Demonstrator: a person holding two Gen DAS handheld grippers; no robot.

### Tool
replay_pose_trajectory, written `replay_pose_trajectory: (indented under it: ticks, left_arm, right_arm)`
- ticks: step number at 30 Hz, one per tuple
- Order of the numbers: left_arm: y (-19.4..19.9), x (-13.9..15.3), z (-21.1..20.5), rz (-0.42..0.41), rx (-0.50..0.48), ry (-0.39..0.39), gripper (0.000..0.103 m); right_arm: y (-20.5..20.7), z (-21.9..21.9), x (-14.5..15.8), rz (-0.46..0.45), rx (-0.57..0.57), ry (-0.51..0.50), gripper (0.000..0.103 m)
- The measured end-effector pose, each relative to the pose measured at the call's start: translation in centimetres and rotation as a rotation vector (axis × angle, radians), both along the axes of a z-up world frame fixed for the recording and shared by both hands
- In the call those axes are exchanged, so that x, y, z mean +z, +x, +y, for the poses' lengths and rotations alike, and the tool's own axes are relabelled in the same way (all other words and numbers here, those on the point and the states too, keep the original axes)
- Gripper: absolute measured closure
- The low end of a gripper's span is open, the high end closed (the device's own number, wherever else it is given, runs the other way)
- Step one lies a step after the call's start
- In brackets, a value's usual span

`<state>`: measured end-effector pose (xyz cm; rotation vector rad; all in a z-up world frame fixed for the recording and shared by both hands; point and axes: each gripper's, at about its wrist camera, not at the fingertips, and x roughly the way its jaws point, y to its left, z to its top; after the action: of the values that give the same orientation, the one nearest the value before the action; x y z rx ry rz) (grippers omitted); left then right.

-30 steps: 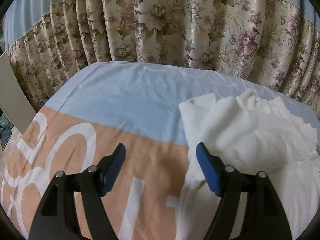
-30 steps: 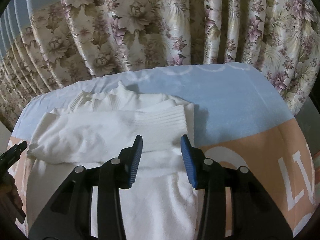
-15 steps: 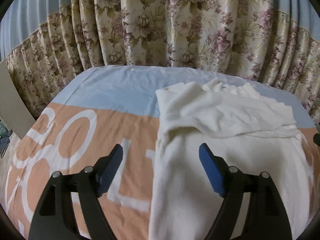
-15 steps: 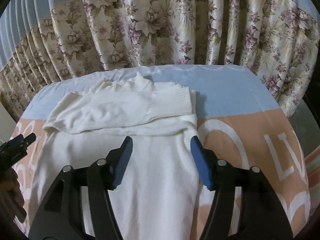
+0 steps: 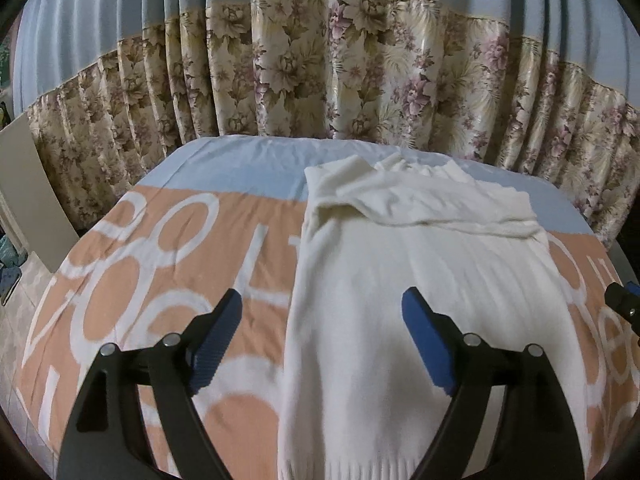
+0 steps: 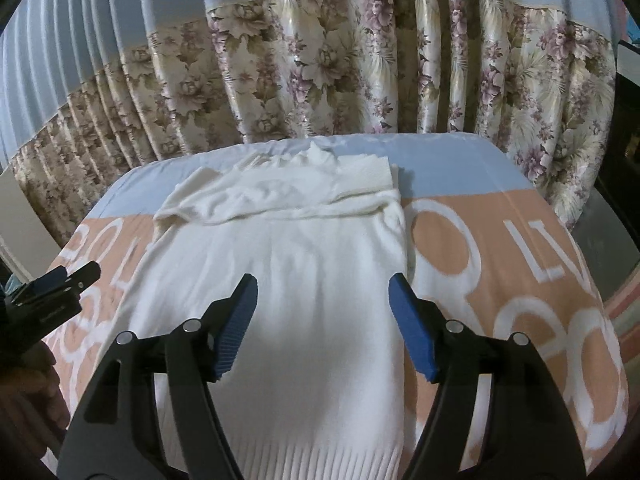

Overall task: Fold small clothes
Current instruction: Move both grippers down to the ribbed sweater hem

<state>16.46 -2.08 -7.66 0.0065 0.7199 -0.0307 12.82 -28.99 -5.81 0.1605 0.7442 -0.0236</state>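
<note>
A white knit sweater (image 5: 420, 280) (image 6: 288, 280) lies flat on the bed, both sleeves folded across its chest at the far end, ribbed hem nearest me. My left gripper (image 5: 322, 320) hovers over the sweater's left edge, jaws opening, nothing between the blue pads. My right gripper (image 6: 323, 304) hangs above the sweater's right half, jaws opening too, pads clear of the cloth. The right gripper's tip (image 5: 624, 304) shows at the right edge of the left wrist view; the left gripper (image 6: 52, 296) shows at the left edge of the right wrist view.
The bed carries a peach and pale blue cover (image 5: 160, 264) (image 6: 520, 264) with large white letters. Floral curtains (image 5: 320, 72) (image 6: 360, 72) hang right behind the far edge. A pale board (image 5: 32, 192) leans at the left. A hand (image 6: 28, 392) holds the left gripper.
Both grippers pulled back toward the hem and rose a little, so more of the sweater's body shows. The right jaws widened clearly; the left widened slightly. The folded sleeves stayed in place.
</note>
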Motion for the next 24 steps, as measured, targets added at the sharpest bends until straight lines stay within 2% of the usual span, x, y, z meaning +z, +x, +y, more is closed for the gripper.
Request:
replay_pose_trajectory:
  ticks: [5, 9, 16, 24]
  left_arm:
    - [-3.2, -1.3, 0.0, 0.015, 0.001, -0.008, 0.020]
    - [-5.3, -2.5, 0.2, 0.008, 0.002, 0.042, 0.020]
    - [-7.8, -3.9, 1.1, 0.015, 0.023, 0.069, 0.020]
    - [-10.4, -6.0, 1.7, 0.025, 0.026, 0.119, 0.020]
  right_arm:
    - [-3.4, 0.9, -0.9, 0.010, -0.016, -0.015, 0.033]
    - [-5.4, 1.4, -1.5, 0.022, -0.028, -0.026, 0.033]
    - [-8.3, 1.8, -2.7, 0.058, -0.049, -0.098, 0.033]
    - [-11.6, 0.2, -4.9, 0.075, -0.020, -0.056, 0.033]
